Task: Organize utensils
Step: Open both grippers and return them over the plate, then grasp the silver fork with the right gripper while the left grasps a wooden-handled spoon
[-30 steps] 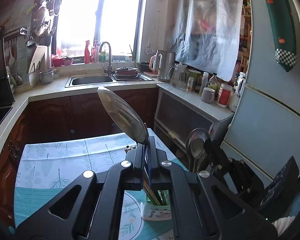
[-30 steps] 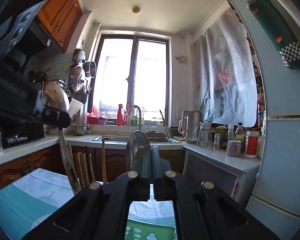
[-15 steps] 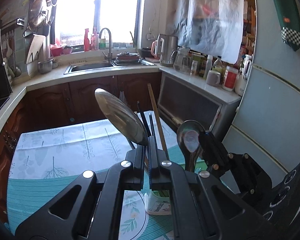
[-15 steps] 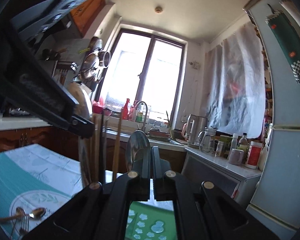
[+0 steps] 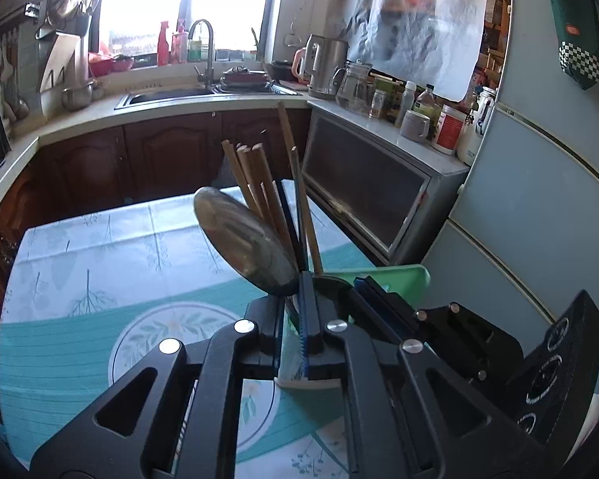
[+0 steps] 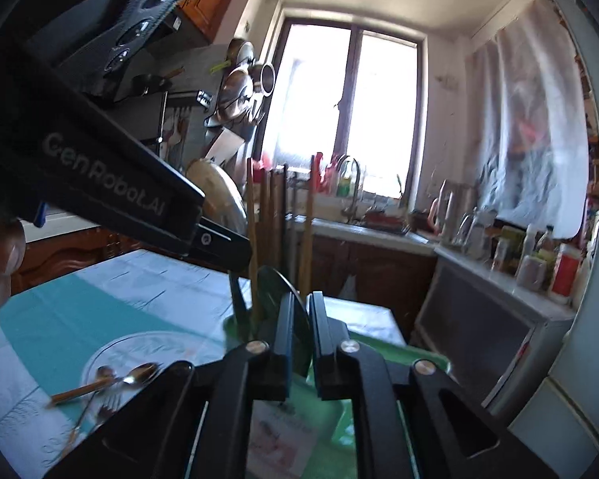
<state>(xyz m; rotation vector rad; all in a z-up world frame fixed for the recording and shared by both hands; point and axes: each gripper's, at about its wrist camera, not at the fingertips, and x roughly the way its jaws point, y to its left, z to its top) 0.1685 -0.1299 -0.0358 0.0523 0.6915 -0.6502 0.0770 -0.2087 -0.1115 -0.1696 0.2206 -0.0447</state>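
I'm over a table [image 5: 100,239] with a teal-and-white leaf-print cloth, in a kitchen with a sink [image 5: 163,95] under a bright window and a fridge [image 5: 539,207] to the right. My left gripper [image 5: 297,303] pinches a big spoon [image 5: 243,243] — bowl up, tilted left. My right gripper [image 6: 299,327] pinches a second spoon [image 6: 283,307], bowl up, above the green holder [image 6: 339,411]. Chopsticks [image 5: 267,195] stand nearly upright in it. More cutlery [image 6: 112,383] lies flat on the cloth.

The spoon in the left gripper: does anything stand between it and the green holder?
Yes. The chopsticks already stand in the holder, just behind the spoon, and the right gripper with its own spoon crowds the opening.
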